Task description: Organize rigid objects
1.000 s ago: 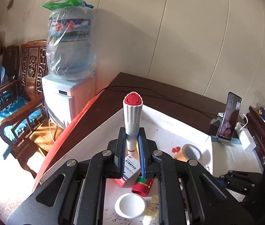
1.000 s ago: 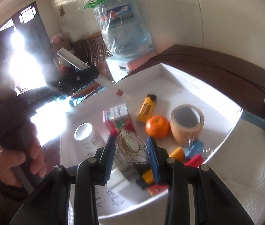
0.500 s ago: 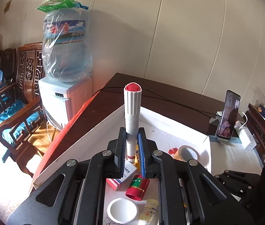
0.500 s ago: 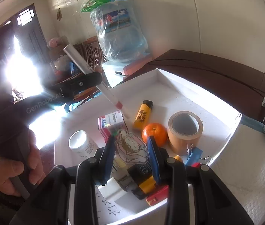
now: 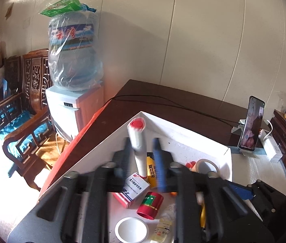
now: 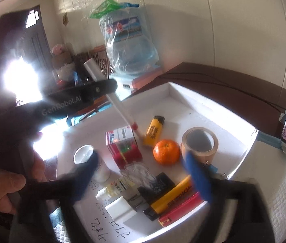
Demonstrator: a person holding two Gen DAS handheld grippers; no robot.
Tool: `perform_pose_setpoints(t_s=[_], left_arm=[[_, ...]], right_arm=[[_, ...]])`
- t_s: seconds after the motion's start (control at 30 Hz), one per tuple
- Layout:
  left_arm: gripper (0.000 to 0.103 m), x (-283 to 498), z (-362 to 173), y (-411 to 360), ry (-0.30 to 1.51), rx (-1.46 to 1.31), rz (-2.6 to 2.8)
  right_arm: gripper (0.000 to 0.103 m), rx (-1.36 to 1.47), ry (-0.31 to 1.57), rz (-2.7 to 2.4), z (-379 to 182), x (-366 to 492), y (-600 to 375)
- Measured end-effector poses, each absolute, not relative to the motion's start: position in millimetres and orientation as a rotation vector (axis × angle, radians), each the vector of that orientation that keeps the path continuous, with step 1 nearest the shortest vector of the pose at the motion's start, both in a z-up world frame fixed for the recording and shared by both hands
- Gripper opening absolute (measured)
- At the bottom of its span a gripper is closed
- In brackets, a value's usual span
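right wrist view: white tray (image 6: 213, 109) on a dark wood table (image 6: 234, 93), water dispenser (image 6: 130, 46) in the upper middle.
one marker (image 6: 120, 109) tilts between the left gripper (image 5: 141, 158) parted fingers, tip among boxes; right gripper (image 6: 143, 174) wide open, empty; two yellow lighters, one orange (image 6: 166, 151), one tape roll (image 6: 200, 143).

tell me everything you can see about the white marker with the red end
The white marker is a long, slim, plastic-looking tube with a round red end cap at its top and a thin red band near the lower end. It stands tilted between the blurred fingers of the left gripper, which look spread; whether they grip it cannot be told. Its lower tip is down in the white tray, between the medicine box and the yellow lighter.
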State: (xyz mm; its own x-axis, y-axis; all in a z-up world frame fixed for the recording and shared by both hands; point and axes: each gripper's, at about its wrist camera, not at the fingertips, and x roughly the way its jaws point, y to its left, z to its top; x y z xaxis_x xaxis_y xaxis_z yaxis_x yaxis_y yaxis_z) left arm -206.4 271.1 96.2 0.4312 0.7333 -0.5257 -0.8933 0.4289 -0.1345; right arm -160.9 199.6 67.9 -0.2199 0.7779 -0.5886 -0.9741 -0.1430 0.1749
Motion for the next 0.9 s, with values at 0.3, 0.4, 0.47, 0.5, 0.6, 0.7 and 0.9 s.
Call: perform_pose_setpoints(t_s=[0.3, 0.4, 0.47, 0.5, 0.6, 0.7, 0.9], left_arm=[[0.103, -220, 107, 252, 0.366, -0.388, 1.114], [0.103, -222, 108, 247, 0.362, -0.392, 1.123], [0.103, -223, 109, 243, 0.361, -0.39, 1.124], [0.103, -222, 109, 240, 0.362, -0.386, 1.126], [0.103, -220, 112, 233, 0.358, -0.374, 1.124], [0.103, -220, 115, 226, 0.35, -0.372, 1.112], [0.103, -216, 122, 208, 0.354, -0.34, 1.08]], right_arm=[[0.091, -0.44, 0.554, 1.679, 71, -158, 176], [0.091, -0.414, 0.564, 1.67, 75, -152, 165], [0.091, -0.384, 0.568, 1.667, 80, -147, 157], [0.091, -0.372, 0.566, 1.665, 82, -144, 153], [0.091, -0.328, 0.539, 1.649, 93, -137, 140], [0.091, -0.296, 0.51, 1.632, 102, -130, 128], [0.091, -0.273, 0.397, 1.522, 122, -118, 93]])
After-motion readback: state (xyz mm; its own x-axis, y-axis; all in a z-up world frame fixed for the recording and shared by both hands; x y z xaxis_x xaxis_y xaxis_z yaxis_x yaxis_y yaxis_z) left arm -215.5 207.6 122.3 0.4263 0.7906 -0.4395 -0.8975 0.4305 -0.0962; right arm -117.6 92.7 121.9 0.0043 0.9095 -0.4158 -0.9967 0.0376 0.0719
